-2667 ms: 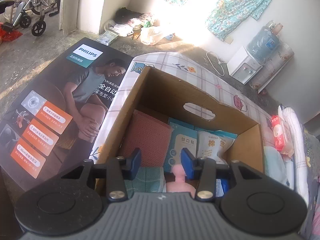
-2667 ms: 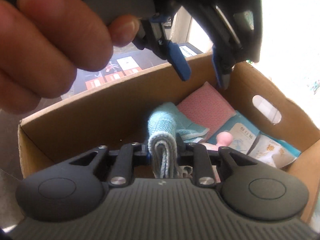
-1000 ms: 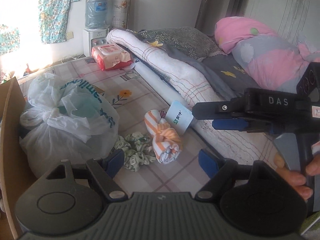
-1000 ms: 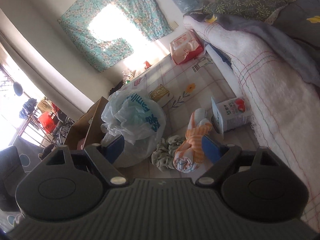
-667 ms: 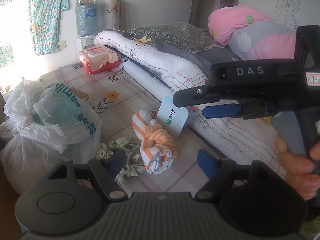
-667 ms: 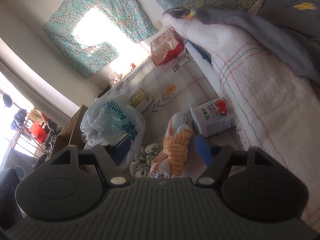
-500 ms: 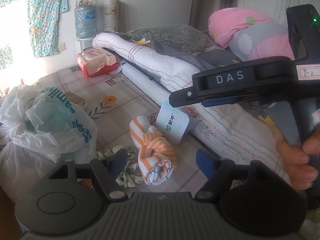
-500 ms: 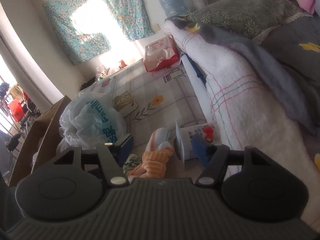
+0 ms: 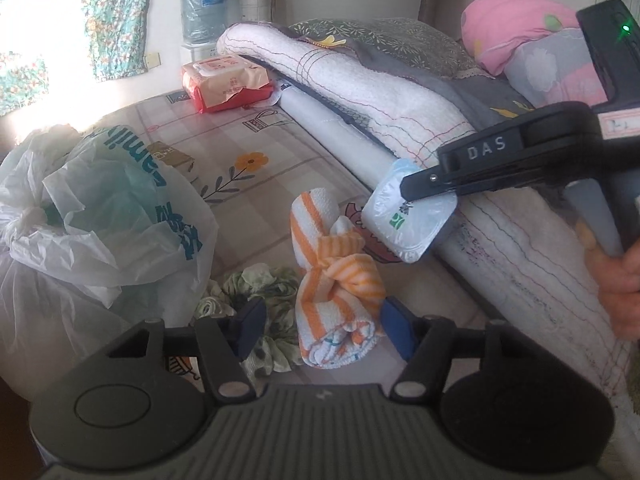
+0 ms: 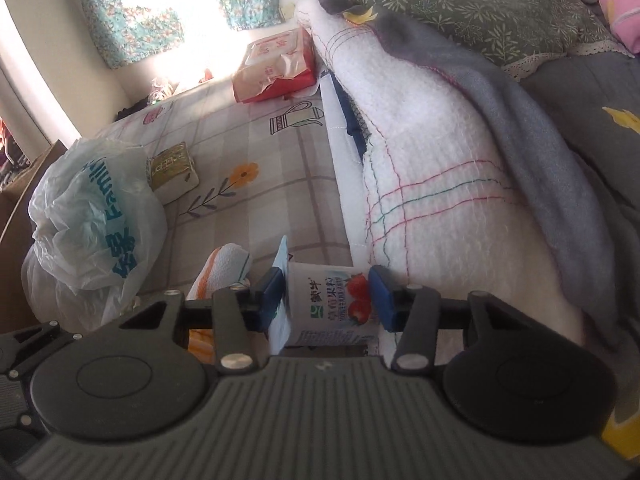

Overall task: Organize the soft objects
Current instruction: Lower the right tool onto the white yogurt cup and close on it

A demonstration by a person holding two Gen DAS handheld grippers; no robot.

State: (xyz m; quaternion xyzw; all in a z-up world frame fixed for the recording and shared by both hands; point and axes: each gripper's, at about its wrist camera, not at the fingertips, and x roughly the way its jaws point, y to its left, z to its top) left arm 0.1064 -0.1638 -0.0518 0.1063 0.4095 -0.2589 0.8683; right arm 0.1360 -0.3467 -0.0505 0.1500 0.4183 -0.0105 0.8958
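An orange-and-white striped knotted towel lies on the checked bed sheet. My left gripper is open, its jaws on either side of the towel's near end. A green patterned scrunchie lies just left of the towel. A white yogurt cup with a strawberry label lies on its side against the rolled white blanket. My right gripper is open with its jaws around the cup, close to its sides. The cup also shows in the left wrist view, under the right gripper's finger.
A tied white plastic bag sits at the left. A red tissue pack lies at the far end of the sheet, a small gold packet beside the bag. Rolled blankets, quilts and a pink pillow fill the right.
Both grippers left the cardboard box and swung over to the bed. The left has closed in on the striped towel, the right has come down around the yogurt cup.
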